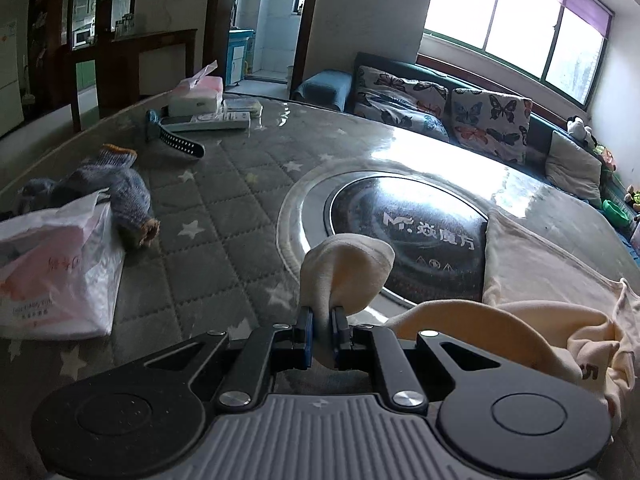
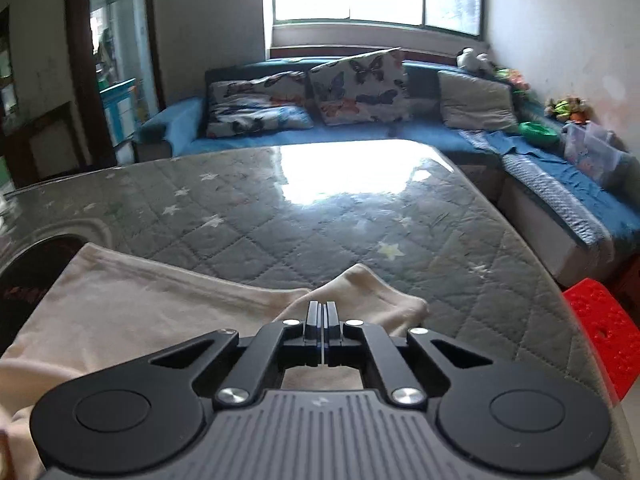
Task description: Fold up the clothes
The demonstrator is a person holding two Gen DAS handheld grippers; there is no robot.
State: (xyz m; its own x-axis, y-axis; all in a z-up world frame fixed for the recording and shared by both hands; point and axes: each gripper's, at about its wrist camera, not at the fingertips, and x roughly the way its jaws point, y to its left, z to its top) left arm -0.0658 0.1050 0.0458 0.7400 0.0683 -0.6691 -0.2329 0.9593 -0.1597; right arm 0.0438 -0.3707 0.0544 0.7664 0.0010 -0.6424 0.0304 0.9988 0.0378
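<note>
Cream cotton garment (image 1: 532, 280) is lying spread on the grey quilted star-print table cover (image 1: 224, 216); the left gripper (image 1: 322, 320) is clamping a raised fold of it; the right gripper (image 2: 322, 312) is hovering over its far corner, jaws pressed together on nothing.

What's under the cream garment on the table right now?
The cream garment lies on the quilted star-print table cover and overlaps the round black hob's edge. Anything else beneath is hidden.

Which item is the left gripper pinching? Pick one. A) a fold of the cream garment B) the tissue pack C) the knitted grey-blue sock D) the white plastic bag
A: the left gripper is shut on a fold of the cream garment that pokes up between its fingers.
</note>
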